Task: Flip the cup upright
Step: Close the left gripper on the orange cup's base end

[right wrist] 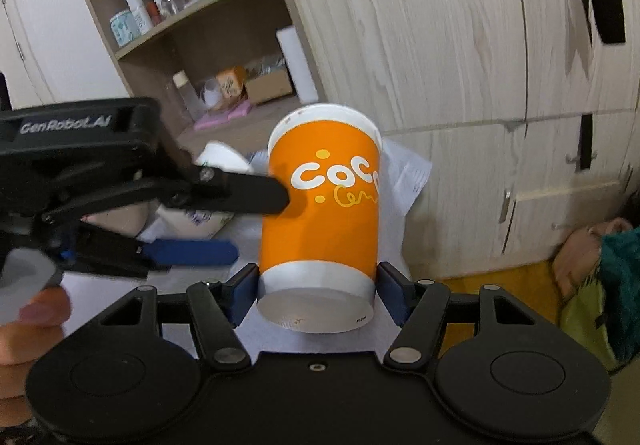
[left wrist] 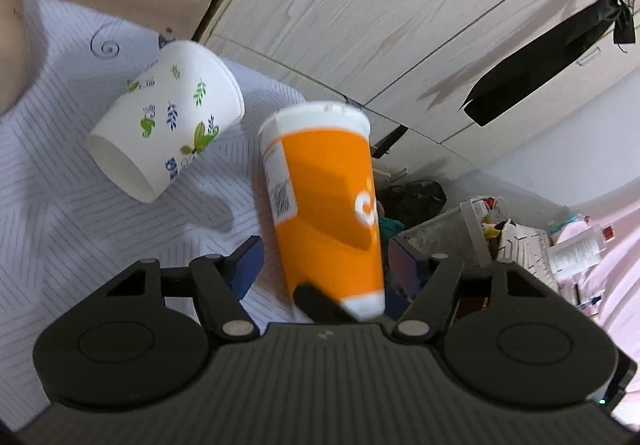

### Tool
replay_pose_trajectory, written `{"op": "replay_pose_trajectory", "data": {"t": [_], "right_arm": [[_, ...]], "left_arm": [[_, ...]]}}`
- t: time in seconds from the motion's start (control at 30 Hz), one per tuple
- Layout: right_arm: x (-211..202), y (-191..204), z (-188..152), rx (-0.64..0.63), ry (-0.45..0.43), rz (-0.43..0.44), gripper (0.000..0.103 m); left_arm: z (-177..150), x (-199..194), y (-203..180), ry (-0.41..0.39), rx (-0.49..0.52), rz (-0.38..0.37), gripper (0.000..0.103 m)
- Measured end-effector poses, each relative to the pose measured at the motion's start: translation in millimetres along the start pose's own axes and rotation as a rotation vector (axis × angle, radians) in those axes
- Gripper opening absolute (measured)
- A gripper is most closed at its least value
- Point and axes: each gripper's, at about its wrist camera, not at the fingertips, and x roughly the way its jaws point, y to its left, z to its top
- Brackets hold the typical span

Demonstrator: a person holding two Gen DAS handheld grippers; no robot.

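Observation:
An orange paper cup with white lettering is held off the white patterned cloth, its base toward the right wrist camera. My right gripper is shut on the cup's lower white band. The cup also shows in the left wrist view. My left gripper is open, its blue pads either side of the cup and apart from it. In the right wrist view my left gripper reaches in from the left, one finger at the cup's side. A white floral cup lies on its side on the cloth.
Wooden cabinet doors stand close behind the cups. Open shelves with bottles and boxes are at the left. The cloth-covered surface ends near the cabinet. Clutter and bags lie on the floor to the right.

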Motion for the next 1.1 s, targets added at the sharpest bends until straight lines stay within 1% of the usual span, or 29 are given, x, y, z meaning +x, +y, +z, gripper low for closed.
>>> {"op": "replay_pose_trajectory", "data": {"t": [0.1,0.13,0.17,0.23,0.27,0.33,0.47,0.53,0.57,0.6,0.63,0.7,0.77,0.8,0.83,0.87,0.9,0.97,1.07,1.1], "right_arm": [[-4,3,-7,0.003,0.052,0.0,0.069],[-6,3,-9,0.01,0.064,0.021,0.069],[-8,3,-11,0.018,0.073,0.042,0.069],[-13,2,-14,0.046,0.095,0.086,0.068],[-15,3,-15,0.047,0.098,0.094,0.066],[-18,4,-15,0.037,0.096,0.089,0.062],[-15,4,-14,0.017,0.101,0.107,0.062],[-16,5,-13,-0.01,0.083,0.078,0.067],[-16,8,-13,-0.047,0.067,0.044,0.075],[-17,9,-12,-0.087,0.059,0.023,0.081],[-17,11,-10,-0.122,0.057,0.014,0.081],[-16,11,-3,-0.15,0.06,0.037,0.085],[-12,7,8,-0.133,0.07,0.088,0.087],[-8,4,13,-0.119,0.073,0.104,0.088],[-5,2,18,-0.11,0.076,0.117,0.088],[0,1,22,-0.105,0.081,0.134,0.091],[5,-1,26,-0.099,0.09,0.142,0.093],[16,-4,31,-0.074,0.094,0.13,0.092],[22,-5,30,-0.068,0.098,0.113,0.076],[22,-6,29,-0.061,0.096,0.11,0.076]], "left_arm": [[-1,-1,-2,-0.011,0.037,0.005,0.057],[-1,-2,-1,-0.016,0.043,0.001,0.052],[-2,-3,1,-0.018,0.048,-0.002,0.051],[-3,-5,3,-0.012,0.057,0.004,0.05],[-3,-5,4,-0.005,0.064,0.004,0.05],[-3,-5,5,-0.004,0.066,0.01,0.05],[-1,-1,6,-0.006,0.07,0.022,0.051],[-1,0,6,0.0,0.074,0.02,0.051],[-1,-1,5,0.004,0.08,0.02,0.05],[0,-1,5,0.007,0.089,0.019,0.05],[1,-1,5,0.011,0.095,0.02,0.05],[1,-1,4,0.019,0.102,0.021,0.049],[3,-1,3,0.03,0.11,0.019,0.048],[3,-1,2,0.035,0.115,0.016,0.046],[4,-1,2,0.042,0.116,0.011,0.04],[5,-1,1,0.049,0.118,0.002,0.038],[7,-1,0,0.055,0.124,0.0,0.033],[9,-1,-3,0.065,0.142,0.008,0.032],[10,-3,-5,0.053,0.167,0.026,0.032],[10,-3,-4,0.055,0.166,0.023,0.032]]}}
